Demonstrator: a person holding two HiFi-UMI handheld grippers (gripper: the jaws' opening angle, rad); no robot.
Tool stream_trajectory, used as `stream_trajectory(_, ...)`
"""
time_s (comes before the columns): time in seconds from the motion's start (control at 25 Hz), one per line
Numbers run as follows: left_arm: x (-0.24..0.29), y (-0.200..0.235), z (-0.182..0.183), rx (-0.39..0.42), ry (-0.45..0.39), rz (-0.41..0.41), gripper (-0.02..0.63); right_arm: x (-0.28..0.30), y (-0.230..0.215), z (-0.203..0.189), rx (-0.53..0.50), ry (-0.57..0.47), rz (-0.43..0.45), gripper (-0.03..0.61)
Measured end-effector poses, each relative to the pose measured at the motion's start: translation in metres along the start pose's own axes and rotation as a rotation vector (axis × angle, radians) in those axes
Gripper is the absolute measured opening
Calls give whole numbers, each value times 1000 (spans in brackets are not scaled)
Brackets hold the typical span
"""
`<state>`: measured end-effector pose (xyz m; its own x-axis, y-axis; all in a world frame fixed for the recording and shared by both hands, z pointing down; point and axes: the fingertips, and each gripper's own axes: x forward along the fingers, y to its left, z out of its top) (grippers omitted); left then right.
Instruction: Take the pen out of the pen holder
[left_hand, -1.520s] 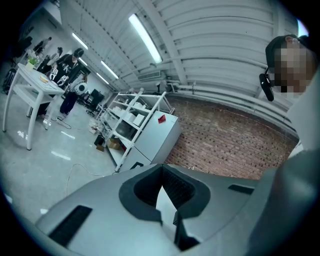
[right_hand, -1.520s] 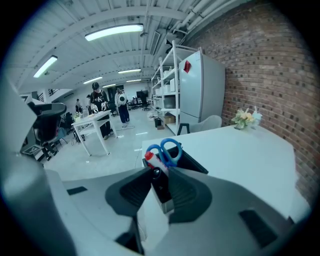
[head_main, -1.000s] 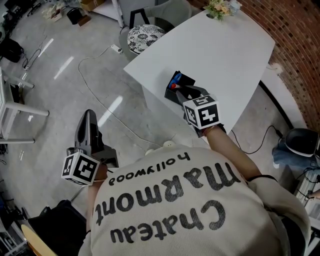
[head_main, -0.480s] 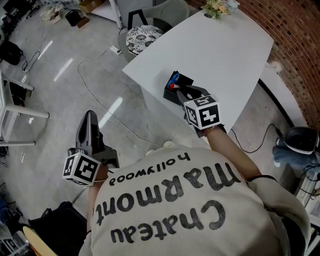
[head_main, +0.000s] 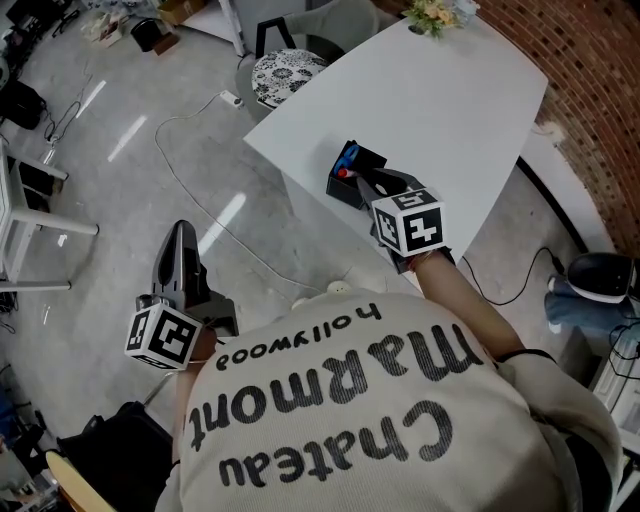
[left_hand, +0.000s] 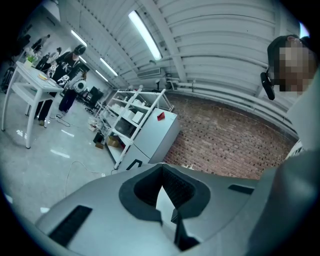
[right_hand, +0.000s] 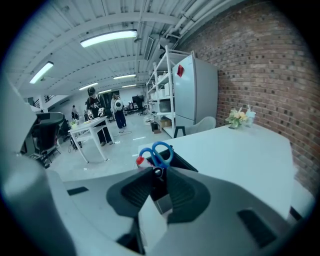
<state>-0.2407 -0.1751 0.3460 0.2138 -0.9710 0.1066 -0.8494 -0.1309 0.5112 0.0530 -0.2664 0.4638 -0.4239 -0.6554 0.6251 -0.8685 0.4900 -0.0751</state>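
White table against a brick wall, grey floor all round. Close to its front edge, black holder, with blue scissors and a red-capped marker poking up. Right gripper tilted down over the holder, jaws just closing, narrowed round the dark top of the pen standing between the pads; firm pinch not yet plain. Left gripper parked well apart over the floor, jaws together, nothing between. Grip stage now, by the look of it. Best to finish closing squarely on the pen alone, keeping clear of the scissor loops just behind. Then lift straight up along the pen's own line, slowly, to avoid dragging or tipping a light holder so near the edge. Worth bringing the left across to steady the holder against any shift.
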Motion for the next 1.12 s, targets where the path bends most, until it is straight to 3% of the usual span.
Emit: stream_trajectory(1.12, 1, -2, 1, 1, -8, 2, 0, -6, -13, 5, 35, -24, -11, 78)
